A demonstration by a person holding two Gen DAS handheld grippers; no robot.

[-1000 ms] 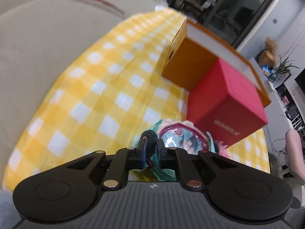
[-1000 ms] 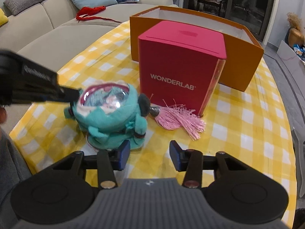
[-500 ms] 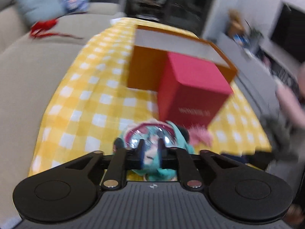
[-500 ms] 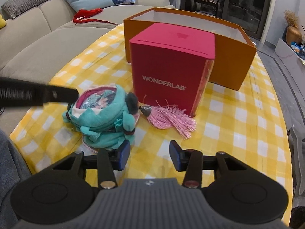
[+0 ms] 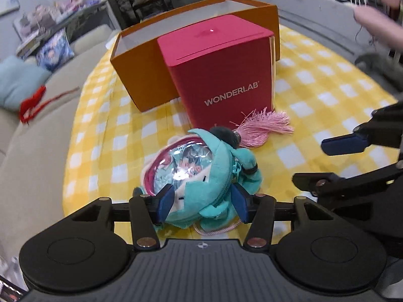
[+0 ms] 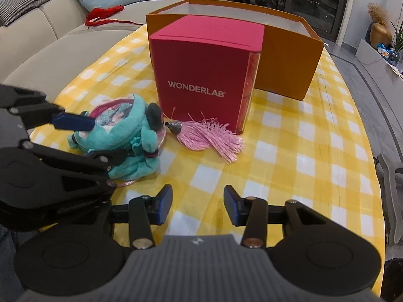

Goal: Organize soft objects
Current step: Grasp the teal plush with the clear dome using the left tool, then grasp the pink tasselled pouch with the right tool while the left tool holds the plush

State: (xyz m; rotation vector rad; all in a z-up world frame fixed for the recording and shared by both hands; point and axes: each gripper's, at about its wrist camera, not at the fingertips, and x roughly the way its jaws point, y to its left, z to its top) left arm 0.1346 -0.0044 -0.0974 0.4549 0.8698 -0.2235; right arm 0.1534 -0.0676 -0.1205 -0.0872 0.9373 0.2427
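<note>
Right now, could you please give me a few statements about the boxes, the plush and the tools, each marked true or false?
1. The red box stands in front of the orange box. True.
2. The pink tassel lies inside the orange box. False: it lies on the yellow checked cloth, at the foot of the red box.
3. The teal plush sits between the pads of the left tool. True; its jaws have just been opening.
4. The right tool grips the tassel. False: its jaws stand open with only cloth between them.
5. The orange box has a lid on. False: its top is open.
</note>
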